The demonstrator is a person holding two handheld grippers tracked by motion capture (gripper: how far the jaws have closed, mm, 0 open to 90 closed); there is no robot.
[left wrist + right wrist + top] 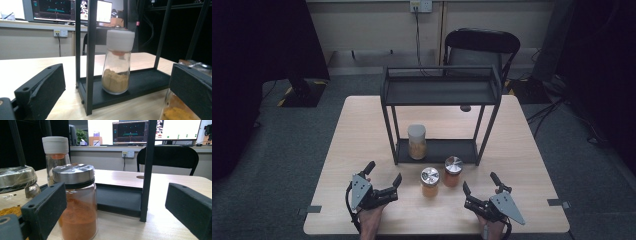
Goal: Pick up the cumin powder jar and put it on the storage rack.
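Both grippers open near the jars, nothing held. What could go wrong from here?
1. The two metal-lidded jars, yellow and orange, stand close together; closing the right gripper on one may knock the other.
2. The rack's front post stands near the path to the lower shelf; a jar could clip it.
3. The white-capped jar is tall and might tip if bumped.

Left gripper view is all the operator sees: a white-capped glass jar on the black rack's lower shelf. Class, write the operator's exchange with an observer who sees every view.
Operator: How many jars stand off the black metal rack?
Observer: Two on the light wooden table: a silver-lidded glass jar of yellow powder and a silver-lidded glass jar of orange powder.
Operator: Is the right gripper holding one?
Observer: No, it is open, apart from both.
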